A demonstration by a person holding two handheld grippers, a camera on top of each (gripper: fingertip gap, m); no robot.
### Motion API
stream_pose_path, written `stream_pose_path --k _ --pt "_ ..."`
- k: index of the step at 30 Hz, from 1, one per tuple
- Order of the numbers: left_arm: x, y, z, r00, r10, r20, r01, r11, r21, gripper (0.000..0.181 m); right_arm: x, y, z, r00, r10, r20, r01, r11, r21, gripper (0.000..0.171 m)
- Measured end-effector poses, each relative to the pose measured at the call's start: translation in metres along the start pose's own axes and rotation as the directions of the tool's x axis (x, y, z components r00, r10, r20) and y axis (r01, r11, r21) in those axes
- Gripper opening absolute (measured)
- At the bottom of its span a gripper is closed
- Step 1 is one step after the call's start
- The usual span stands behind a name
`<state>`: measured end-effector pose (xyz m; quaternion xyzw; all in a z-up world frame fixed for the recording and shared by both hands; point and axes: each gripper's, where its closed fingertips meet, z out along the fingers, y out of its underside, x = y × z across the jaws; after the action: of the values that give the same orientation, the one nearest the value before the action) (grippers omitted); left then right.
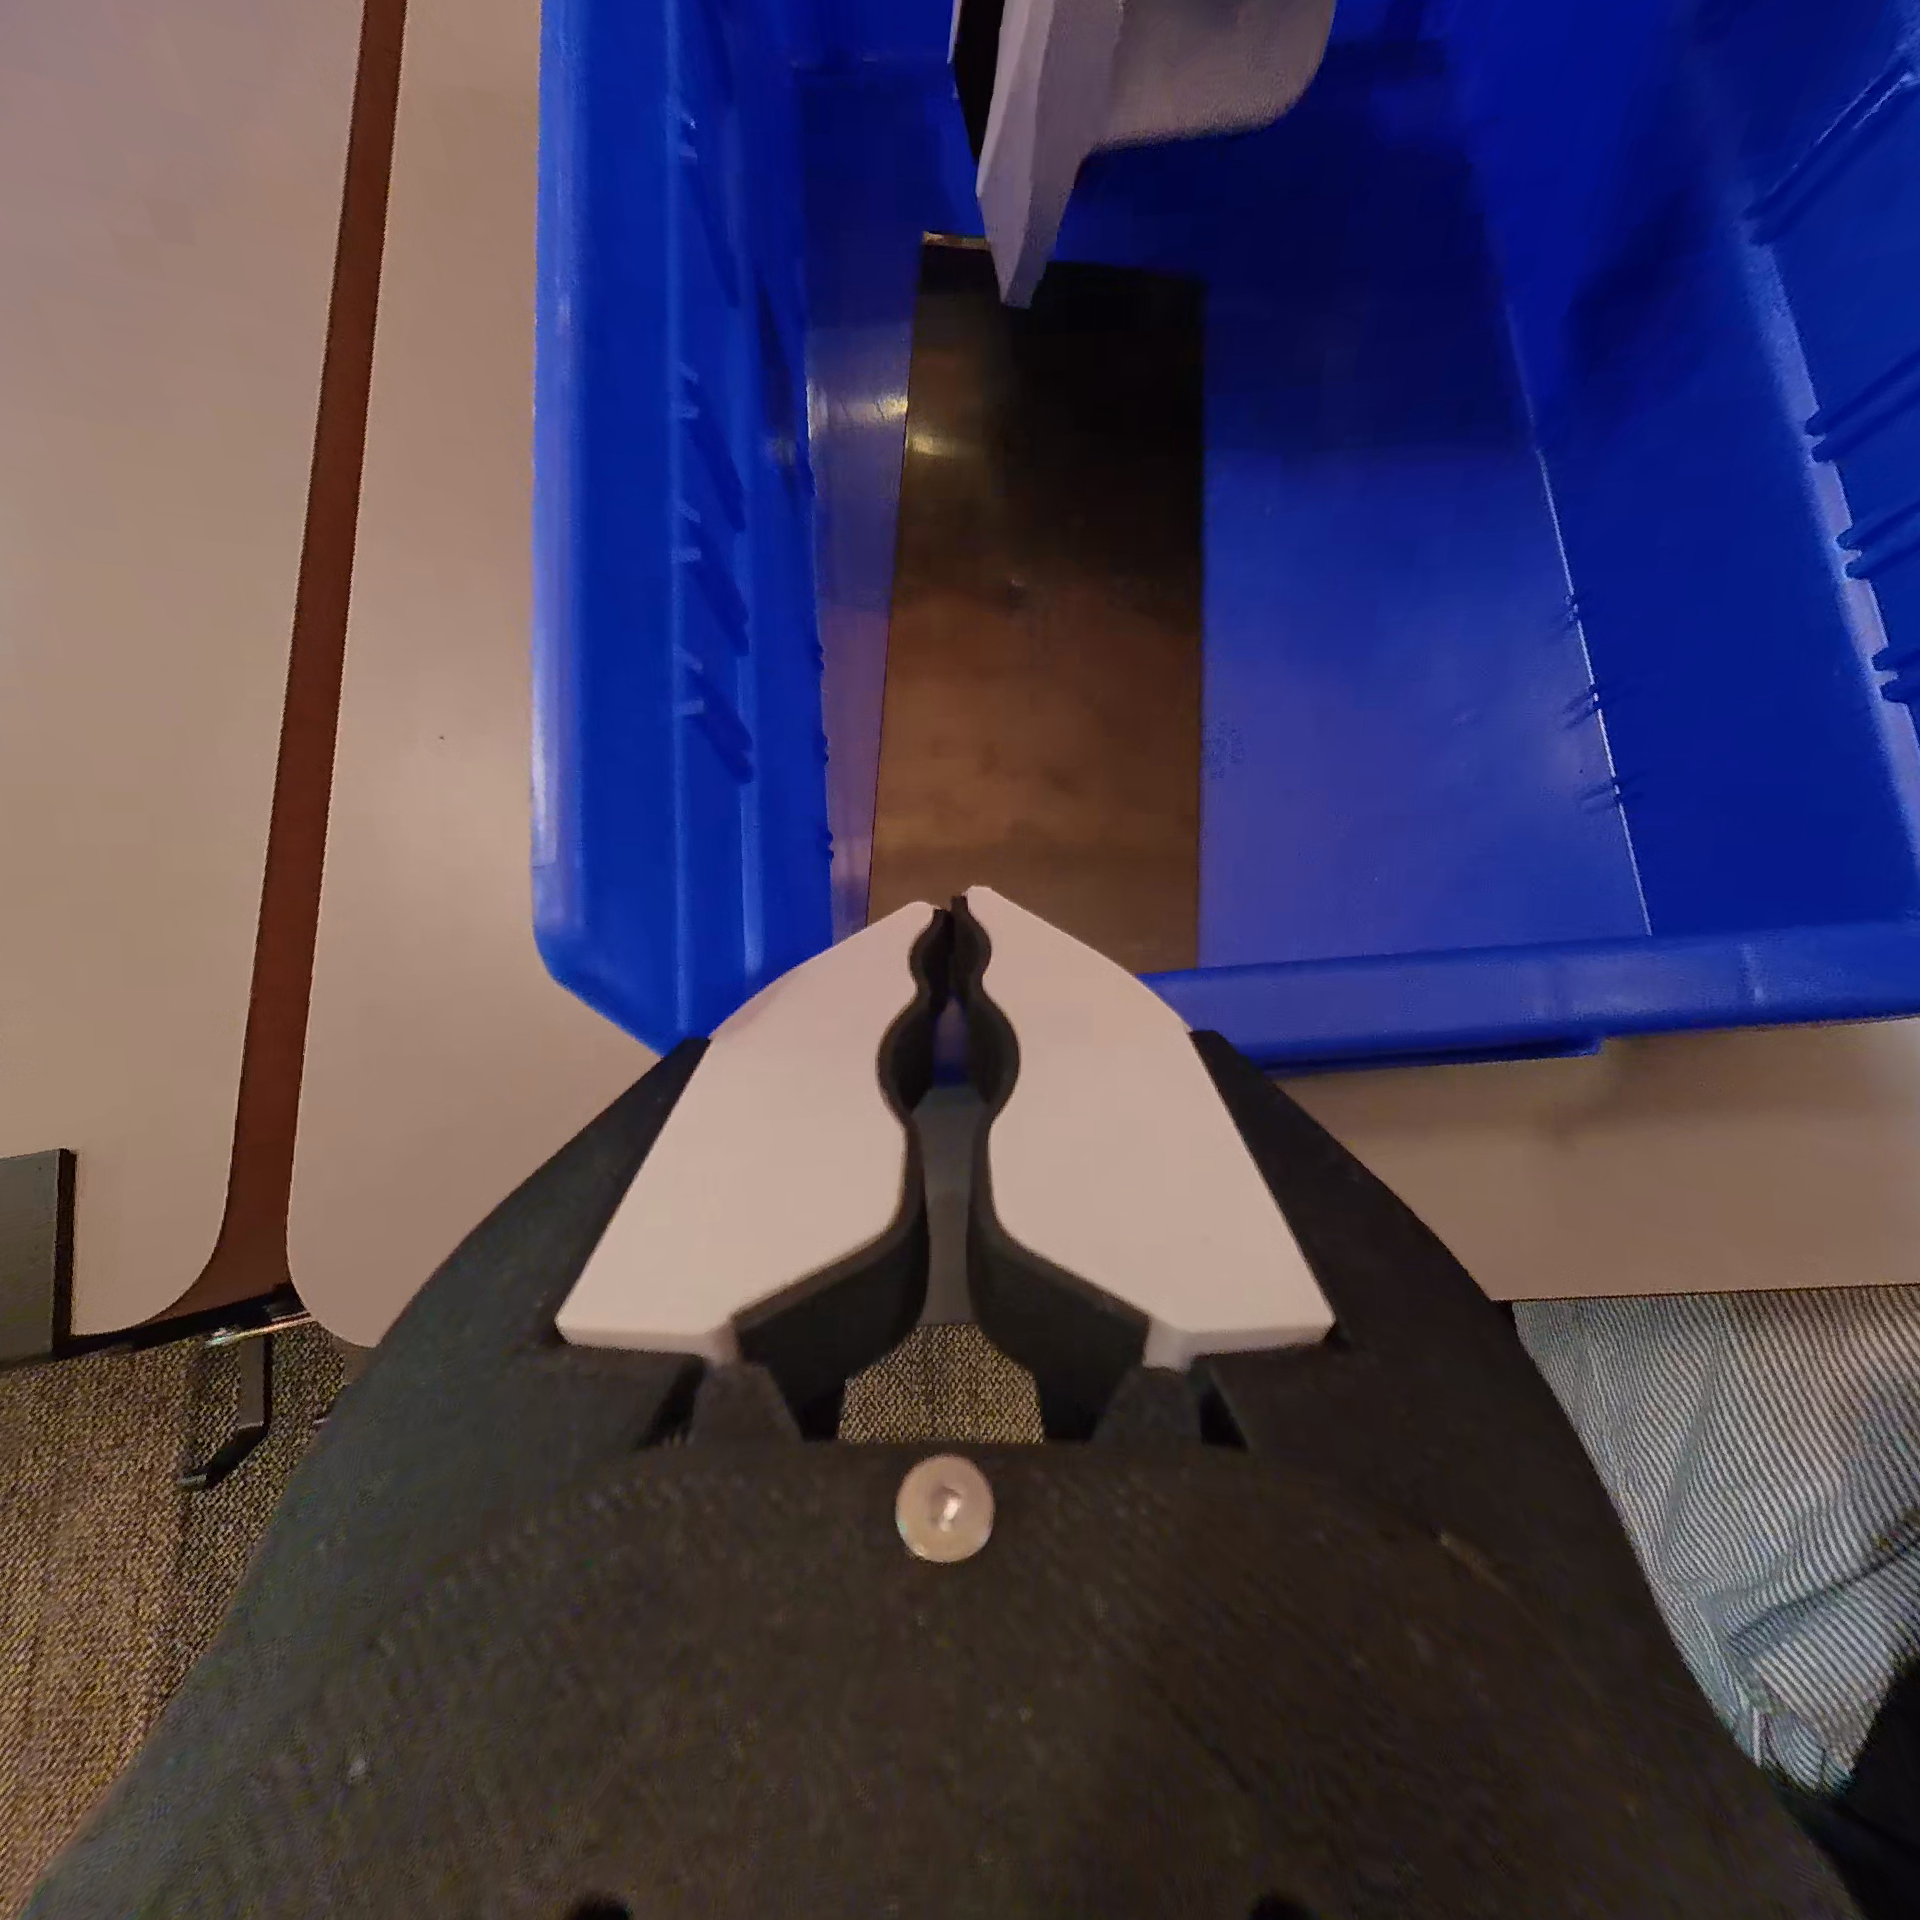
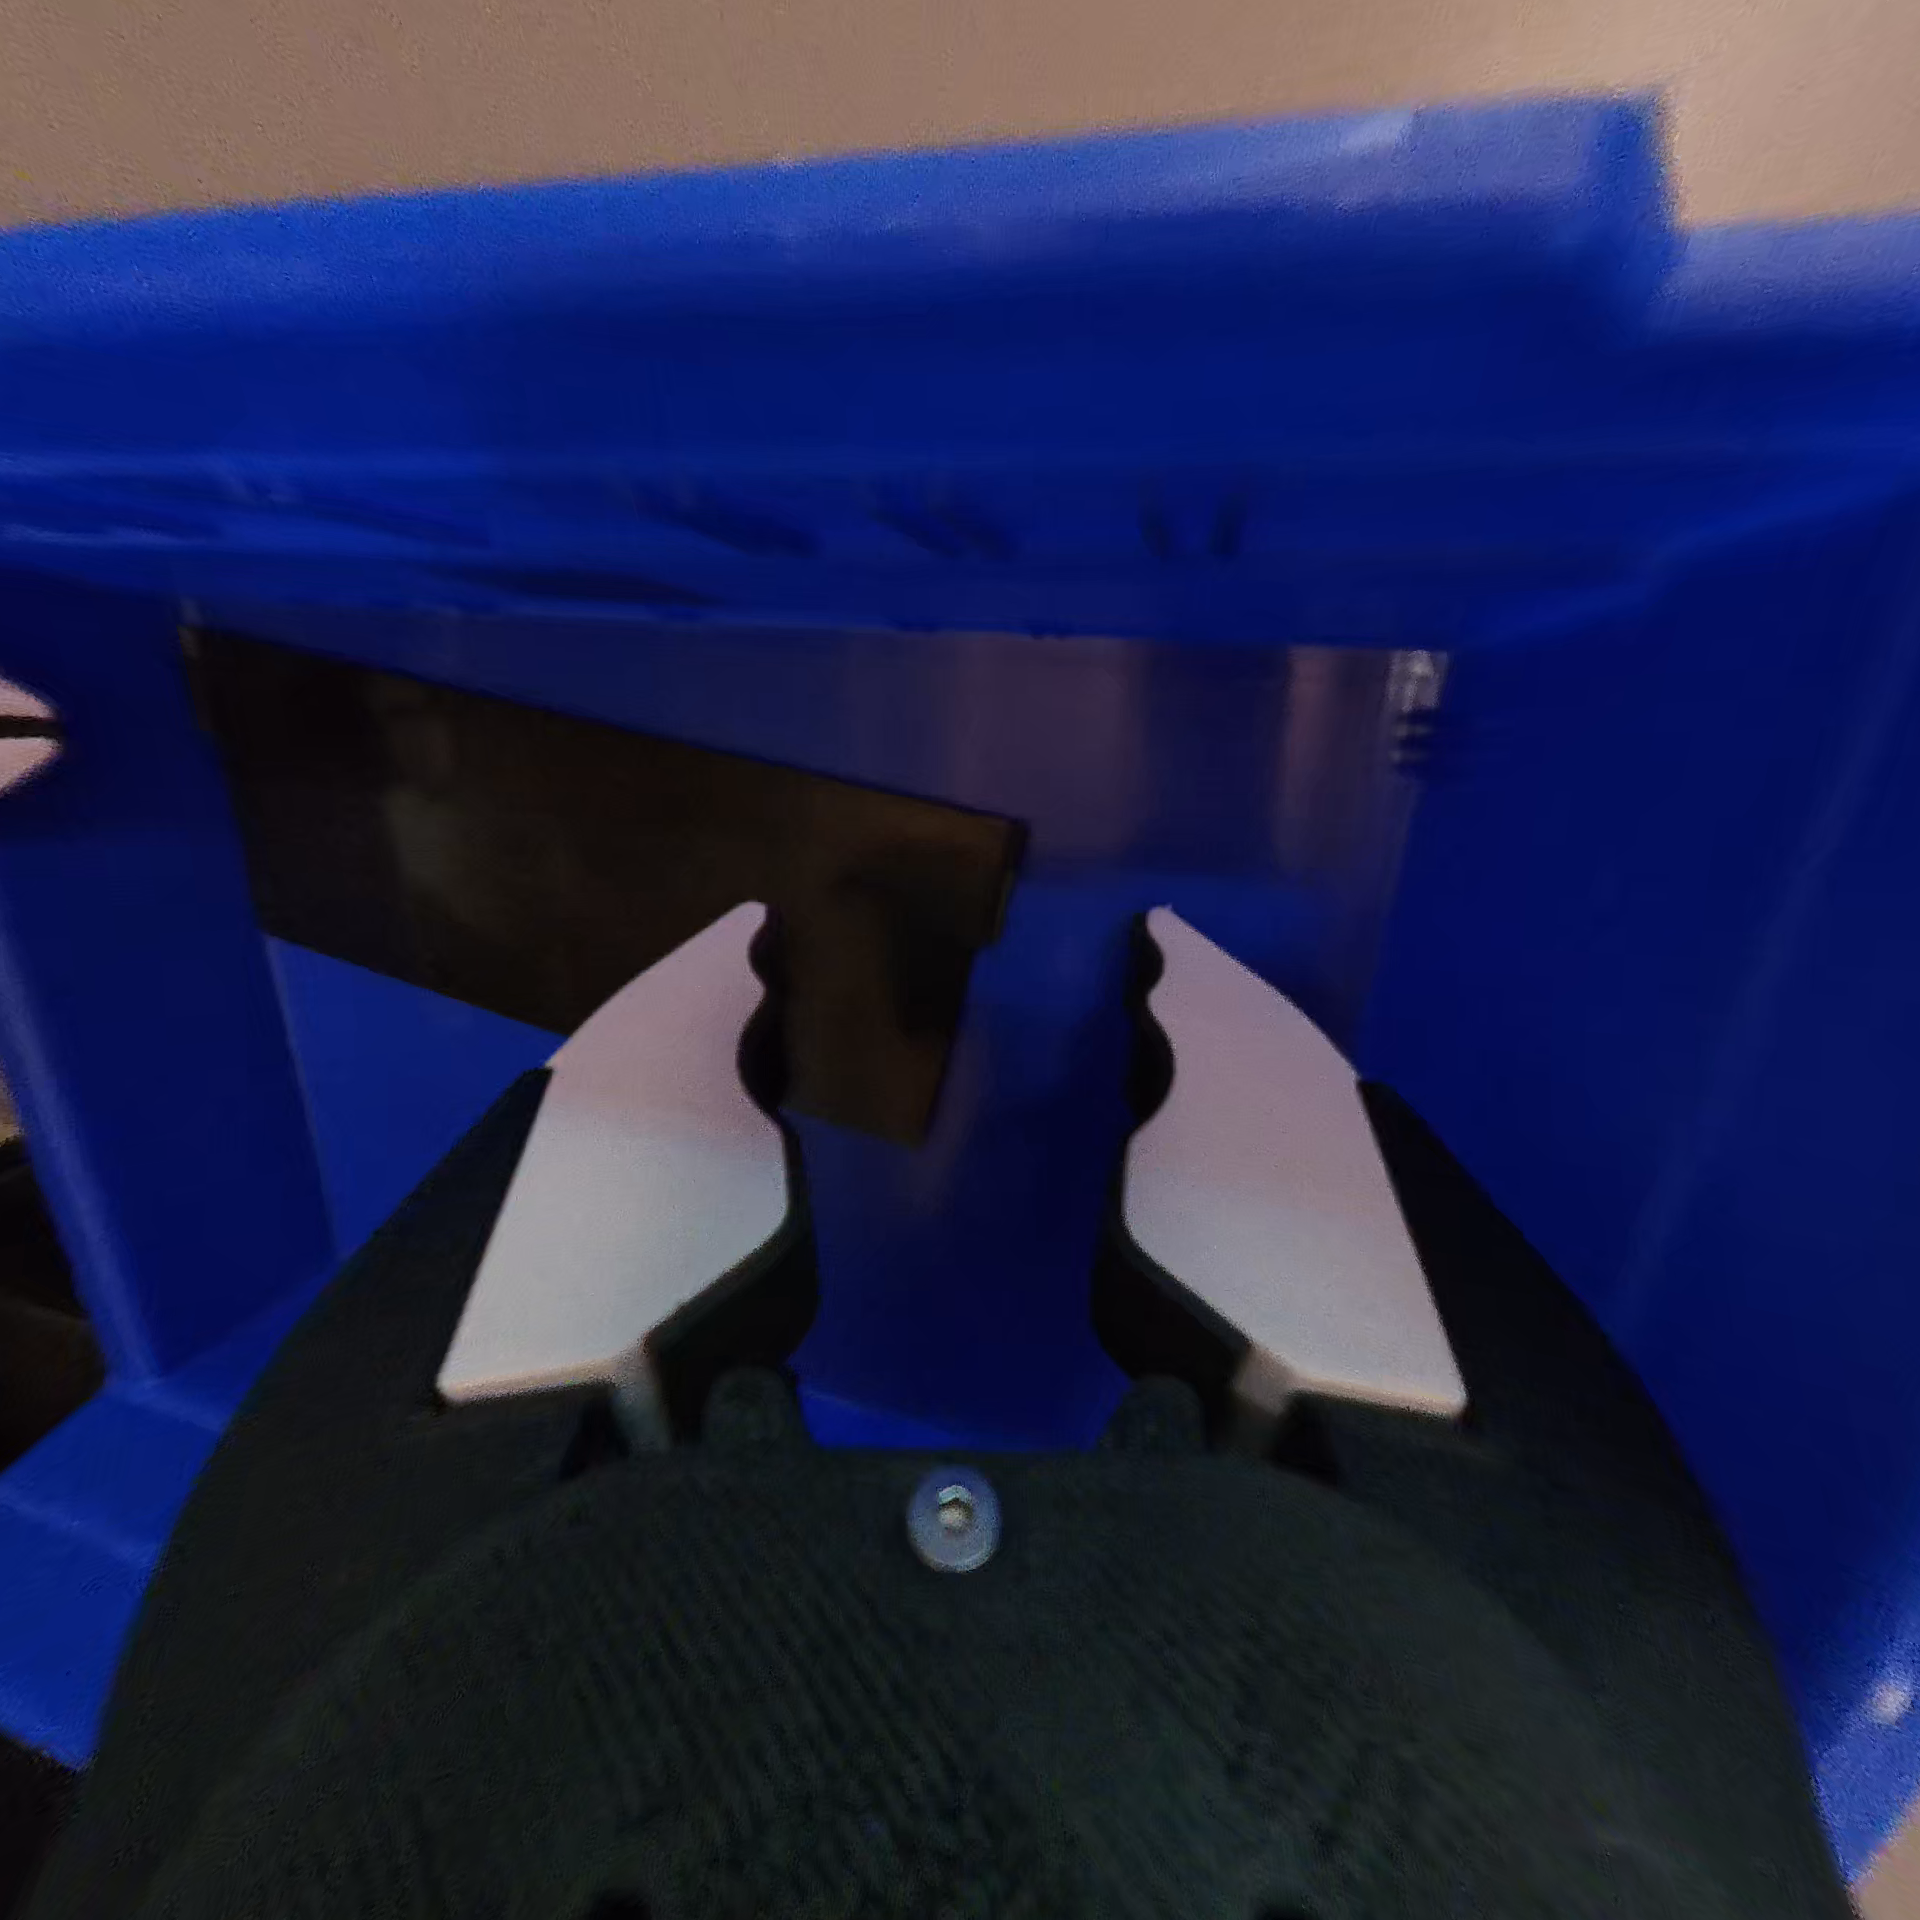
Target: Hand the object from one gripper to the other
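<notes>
A thin dark metal plate runs lengthwise inside a blue plastic bin. My left gripper is shut, with its tips pinched on the plate's near end at the bin's front rim. My right gripper is open and reaches down into the bin. The plate's far end lies partly between its fingers without touching them. In the left wrist view, one of the right gripper's pale fingers points down at the plate's far end.
The bin stands on a beige table with a brown seam to the left. The table's front edge and grey carpet are below. A person's striped clothing is at the lower right. The right wrist view is blurred.
</notes>
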<state>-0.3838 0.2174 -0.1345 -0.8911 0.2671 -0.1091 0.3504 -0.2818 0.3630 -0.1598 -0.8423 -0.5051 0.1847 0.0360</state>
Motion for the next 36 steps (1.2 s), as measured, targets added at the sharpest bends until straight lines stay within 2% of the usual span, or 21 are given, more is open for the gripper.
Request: stream_pose_path --k 2,4,11,21,25,32,36 --pt "0.000 0.000 0.000 1.000 -0.002 -0.002 0.002 1.000 0.004 0.000 -0.013 -0.005 0.001 0.992 0.041 0.121 -0.045 0.999 0.026 0.059" --pt "0.000 0.000 0.000 1.000 -0.003 -0.004 0.003 1.000 0.007 0.000 -0.021 -0.010 0.000 0.970 0.098 0.224 -0.111 0.993 0.046 0.060" --pt "0.000 -0.001 0.000 1.000 -0.006 -0.005 0.006 1.000 0.017 0.000 -0.031 -0.008 -0.005 0.943 0.104 0.317 -0.114 0.993 0.016 0.079" --pt "0.000 -0.002 -0.001 1.000 -0.008 -0.009 0.009 1.000 0.024 0.000 -0.034 -0.011 -0.023 0.933 0.089 0.348 -0.114 0.992 0.054 0.072" --pt "0.001 -0.003 0.000 1.000 -0.016 -0.021 0.016 0.999 0.034 0.000 -0.037 -0.019 -0.042 0.908 0.092 0.410 -0.153 0.981 0.119 0.061" --pt "0.002 -0.006 0.000 1.000 -0.016 -0.021 0.016 0.999 0.042 0.000 -0.048 -0.035 -0.073 0.800 0.092 0.593 -0.284 0.929 0.238 0.047" --pt "0.002 -0.006 0.000 0.999 -0.027 -0.029 0.029 0.998 0.054 0.000 -0.072 -0.045 -0.102 0.620 0.028 0.784 -0.382 0.884 0.270 0.021"
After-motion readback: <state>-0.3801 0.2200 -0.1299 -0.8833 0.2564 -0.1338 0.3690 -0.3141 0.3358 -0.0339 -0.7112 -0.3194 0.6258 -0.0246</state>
